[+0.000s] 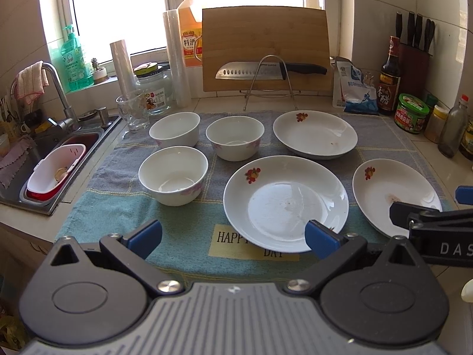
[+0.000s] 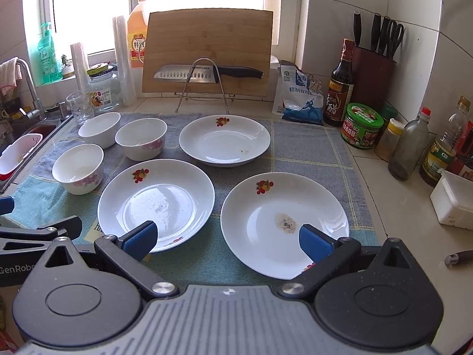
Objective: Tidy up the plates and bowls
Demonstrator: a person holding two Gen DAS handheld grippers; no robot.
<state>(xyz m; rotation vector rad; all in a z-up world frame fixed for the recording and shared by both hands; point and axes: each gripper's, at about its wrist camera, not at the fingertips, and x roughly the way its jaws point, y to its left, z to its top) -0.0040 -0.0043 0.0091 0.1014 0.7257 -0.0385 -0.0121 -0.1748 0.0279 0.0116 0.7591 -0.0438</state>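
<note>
Only the right wrist view shows a white box, as both the left gripper and right gripper hover spread wide above the plates.

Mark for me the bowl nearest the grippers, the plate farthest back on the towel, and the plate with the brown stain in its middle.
Nearest bowl (image 1: 173, 174): left wrist view, inside wall.
Farthest plate (image 2: 224, 140): right wrist view, centre of its well.
Stained plate (image 2: 260, 207): right wrist view, bare well left of the stain.

worktop | cloth over middle | left edge: sink, glass, jar | back edge: board | right edge: bottles, tub, box
</note>
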